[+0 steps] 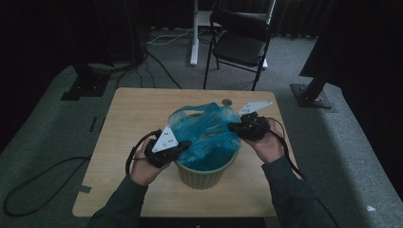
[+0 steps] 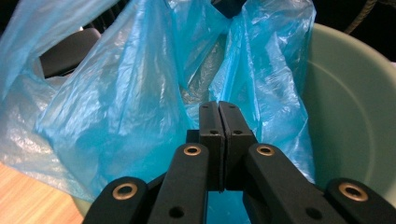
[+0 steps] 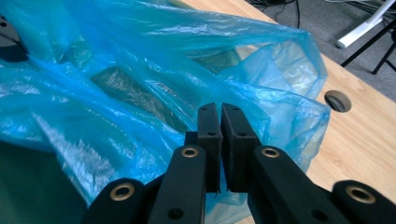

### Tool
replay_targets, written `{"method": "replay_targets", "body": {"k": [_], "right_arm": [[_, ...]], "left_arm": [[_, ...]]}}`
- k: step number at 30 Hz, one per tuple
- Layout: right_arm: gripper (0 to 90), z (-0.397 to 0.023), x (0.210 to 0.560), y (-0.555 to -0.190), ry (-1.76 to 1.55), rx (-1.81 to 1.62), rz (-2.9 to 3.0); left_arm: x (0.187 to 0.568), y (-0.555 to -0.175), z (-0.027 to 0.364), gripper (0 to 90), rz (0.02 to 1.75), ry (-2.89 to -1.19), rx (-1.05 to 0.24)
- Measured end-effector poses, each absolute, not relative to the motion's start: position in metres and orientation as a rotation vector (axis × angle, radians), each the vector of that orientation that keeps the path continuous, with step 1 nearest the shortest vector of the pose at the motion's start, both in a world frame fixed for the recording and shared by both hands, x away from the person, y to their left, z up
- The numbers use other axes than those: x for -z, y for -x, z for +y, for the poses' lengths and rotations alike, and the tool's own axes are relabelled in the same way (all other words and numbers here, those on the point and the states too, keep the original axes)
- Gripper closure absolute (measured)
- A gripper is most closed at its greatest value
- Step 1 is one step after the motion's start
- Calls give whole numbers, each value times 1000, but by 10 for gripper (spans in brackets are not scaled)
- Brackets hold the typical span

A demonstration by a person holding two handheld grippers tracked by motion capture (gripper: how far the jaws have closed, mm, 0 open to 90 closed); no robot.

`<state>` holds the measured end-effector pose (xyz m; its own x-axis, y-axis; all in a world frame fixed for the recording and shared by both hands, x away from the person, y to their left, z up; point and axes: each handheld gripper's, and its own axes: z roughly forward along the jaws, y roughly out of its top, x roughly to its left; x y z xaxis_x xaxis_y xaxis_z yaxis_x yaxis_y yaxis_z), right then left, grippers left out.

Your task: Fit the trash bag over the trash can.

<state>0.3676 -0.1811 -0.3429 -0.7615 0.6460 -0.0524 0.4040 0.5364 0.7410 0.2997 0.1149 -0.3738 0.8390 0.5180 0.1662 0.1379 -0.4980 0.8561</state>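
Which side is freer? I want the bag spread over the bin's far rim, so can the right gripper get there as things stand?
Probably yes: the right gripper is nearest the bin's far rim, shut on the blue bag, nothing blocking.

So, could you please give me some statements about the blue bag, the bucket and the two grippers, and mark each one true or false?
1. The blue plastic bag sits in a pale green bucket. True.
2. The bucket stands on the carpet floor. False: it stands on the wooden table.
3. The left gripper has its jaws wide open. False: the jaws are closed together at the bag film.
4. The right gripper is at the bag, on the side of the bucket opposite the left gripper. True.
5. A black folding chair stands beyond the far edge of the table. True.
6. The bag is red. False: it is translucent blue.
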Motion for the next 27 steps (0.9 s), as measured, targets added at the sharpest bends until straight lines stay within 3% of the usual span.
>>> {"method": "replay_targets", "body": {"k": [14,27], "right_arm": [[875,-183,342,-358,-849,-1097,2459],[875,-181,343,-359,-846,-1098,2463]], "left_arm": [[357,-297,122,729,511,-2029,-561],[326,-326,107,504,564,-1984,-629]]}}
